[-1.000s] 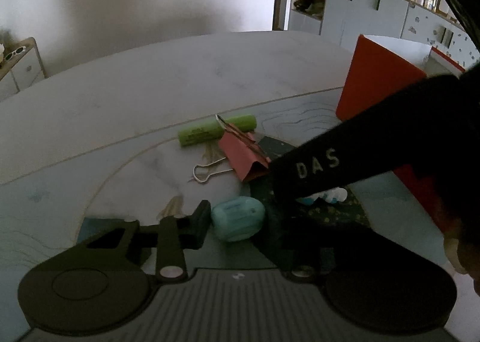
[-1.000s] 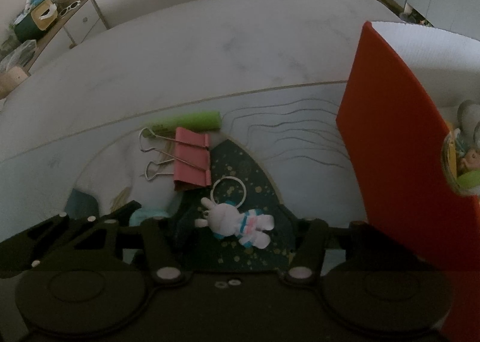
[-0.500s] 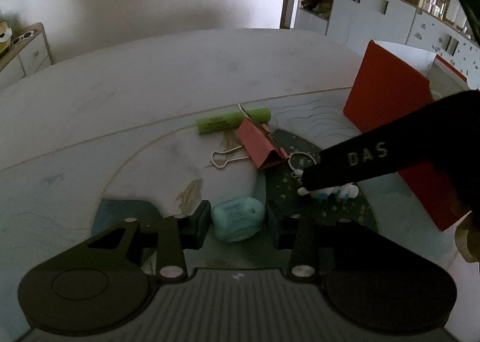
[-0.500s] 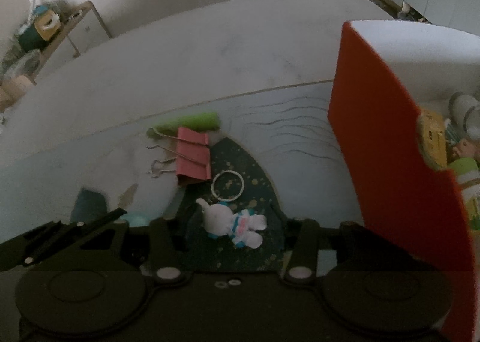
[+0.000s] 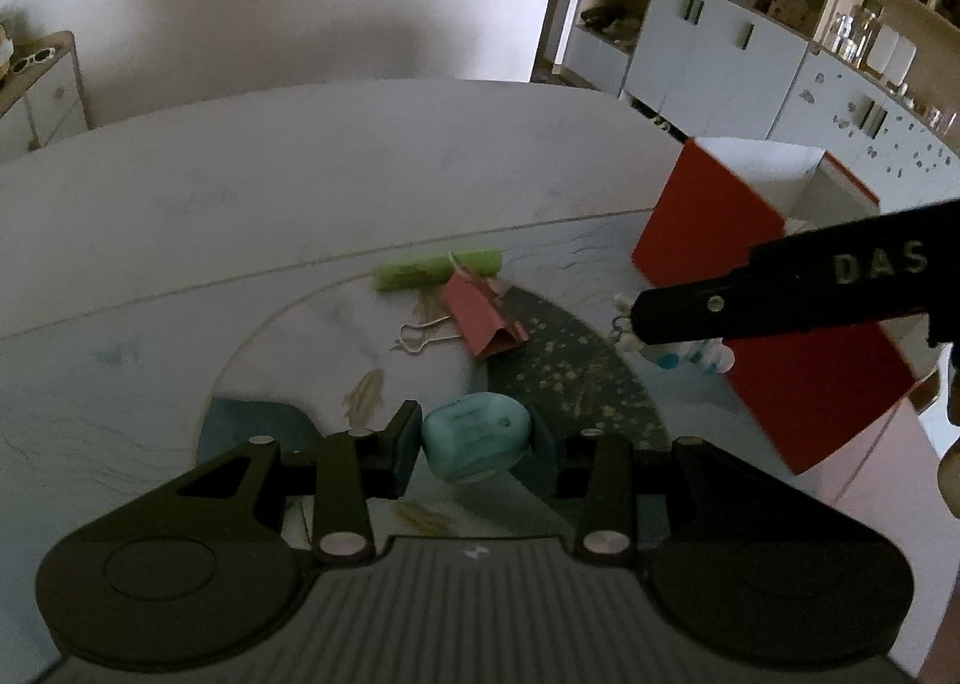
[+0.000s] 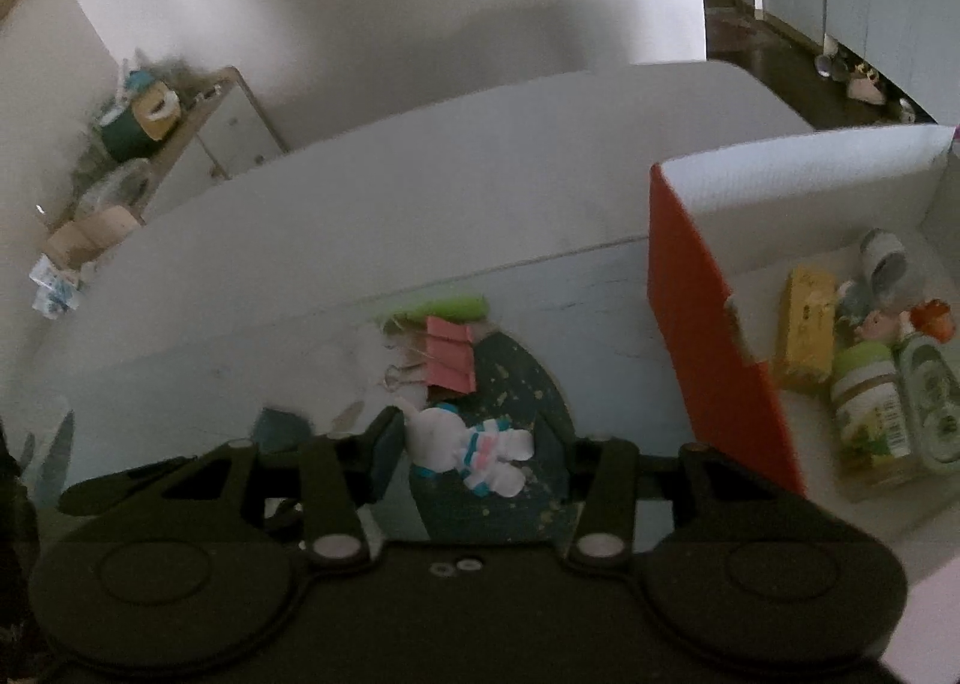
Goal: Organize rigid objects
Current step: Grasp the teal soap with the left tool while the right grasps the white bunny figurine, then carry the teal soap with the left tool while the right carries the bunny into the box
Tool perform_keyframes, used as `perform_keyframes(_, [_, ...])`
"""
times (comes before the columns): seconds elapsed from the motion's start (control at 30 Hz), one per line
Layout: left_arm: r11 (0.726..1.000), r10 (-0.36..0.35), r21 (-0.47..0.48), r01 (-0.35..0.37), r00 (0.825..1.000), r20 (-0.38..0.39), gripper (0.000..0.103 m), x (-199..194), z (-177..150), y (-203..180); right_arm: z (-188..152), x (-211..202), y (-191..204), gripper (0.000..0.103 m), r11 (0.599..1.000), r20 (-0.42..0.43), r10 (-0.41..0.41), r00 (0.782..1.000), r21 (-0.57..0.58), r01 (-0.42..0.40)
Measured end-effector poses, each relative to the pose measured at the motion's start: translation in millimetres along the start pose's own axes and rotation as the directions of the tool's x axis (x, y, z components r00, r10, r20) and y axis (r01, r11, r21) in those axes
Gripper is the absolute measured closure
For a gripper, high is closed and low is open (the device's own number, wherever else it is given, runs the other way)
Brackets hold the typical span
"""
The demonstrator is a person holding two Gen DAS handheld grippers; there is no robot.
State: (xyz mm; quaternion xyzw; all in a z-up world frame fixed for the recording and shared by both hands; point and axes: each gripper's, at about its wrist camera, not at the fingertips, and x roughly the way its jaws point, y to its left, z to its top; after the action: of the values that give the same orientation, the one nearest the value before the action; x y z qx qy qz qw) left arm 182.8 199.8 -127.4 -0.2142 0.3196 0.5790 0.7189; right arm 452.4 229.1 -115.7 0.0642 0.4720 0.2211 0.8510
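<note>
- A pale teal block is seen clamped between the pads of the left gripper, held clear above the patterned mat.
- A white rabbit figure with pink and blue stripes is gripped between the pads of the right gripper, raised off the mat; in the left view, one black finger of that gripper, marked "DAS", is seen crossing in front of the red box.
- A pink binder clip is left lying on the mat, its wire handles spread toward the left.
- A green cylinder is seen just behind the clip, touching or nearly touching it.
- The red box, open-topped with a white lining, is shown standing at the right of the mat; small bottles and a yellow packet are already held inside it.
- A pale table is seen stretching away to a plain wall, with white cupboards at the right.
</note>
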Motion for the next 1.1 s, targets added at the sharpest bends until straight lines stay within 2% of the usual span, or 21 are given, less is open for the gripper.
perform_keyframes(0.13, [1.000, -0.010, -0.006, 0.010, 1.000, -0.007, 0.064, -9.9, 8.5, -7.1, 4.3, -19.8, -2.5, 0.056, 1.000, 0.034, 0.020, 0.999, -0.007, -0.019])
perform_keyframes(0.67, [0.998, -0.011, 0.055, 0.007, 0.997, 0.078, 0.064, -39.2, 47.6, -60.5, 17.6, -71.0, -46.1, 0.056, 0.999, 0.126, 0.026, 0.992, -0.042, -0.021])
perform_keyframes(1.1, [0.994, -0.009, 0.105, -0.002, 0.995, 0.100, 0.064, -28.0, 76.0, -131.1, 21.6, -98.0, -121.7, 0.056, 0.999, 0.152, -0.003, 0.988, -0.032, 0.008])
